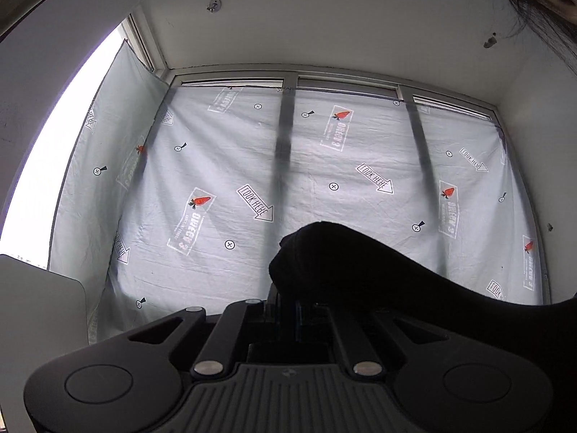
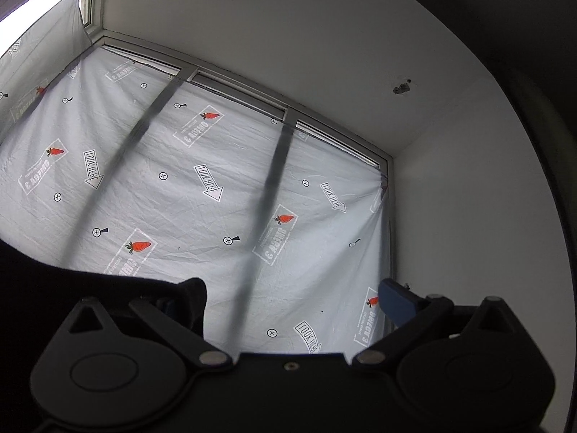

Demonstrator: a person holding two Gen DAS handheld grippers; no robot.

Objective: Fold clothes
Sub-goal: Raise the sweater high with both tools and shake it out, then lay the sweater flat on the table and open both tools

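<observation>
Both cameras point up toward a window and the ceiling. My left gripper [image 1: 288, 303] is shut on a black garment [image 1: 360, 270], which bunches over the fingertips and trails off to the right. My right gripper [image 2: 288, 299] is open: its right blue pad [image 2: 396, 301] stands bare and far out, while its left finger is draped by the same black garment [image 2: 90, 288], which hangs off to the left. I cannot tell whether the cloth only rests on that finger.
A pale sheet printed with carrots and arrows [image 1: 324, 187] covers the window [image 2: 180, 166]. White ceiling [image 1: 324, 18] above, white walls at the sides [image 2: 468, 216]. Dark hair [image 1: 533, 3] shows at the top right.
</observation>
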